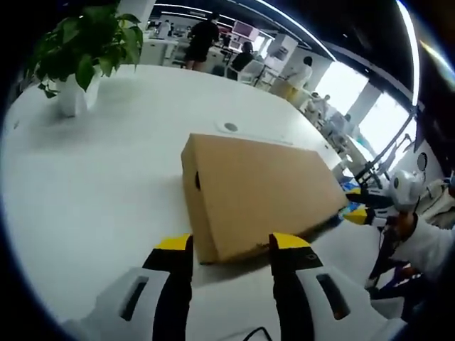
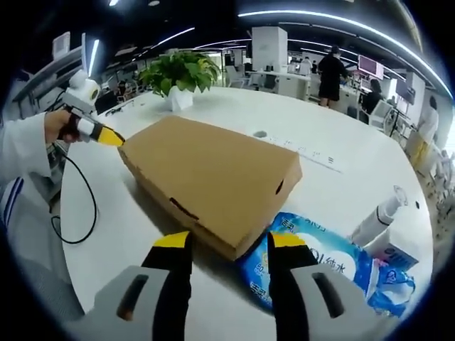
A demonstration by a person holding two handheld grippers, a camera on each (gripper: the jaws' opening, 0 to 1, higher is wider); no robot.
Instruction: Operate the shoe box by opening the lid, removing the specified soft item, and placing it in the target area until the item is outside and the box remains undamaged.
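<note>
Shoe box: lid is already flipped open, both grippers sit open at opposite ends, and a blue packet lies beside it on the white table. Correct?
Not quite: the lid is shut. The right gripper view shows the shoe box closed flat. The rest holds: the left gripper and right gripper are open at opposite ends, and the blue packet lies beside it on the white table.

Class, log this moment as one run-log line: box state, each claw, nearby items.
shoe box: lid closed | left claw: open, at box end | right claw: open, at opposite end | blue wipes pack: beside box
</note>
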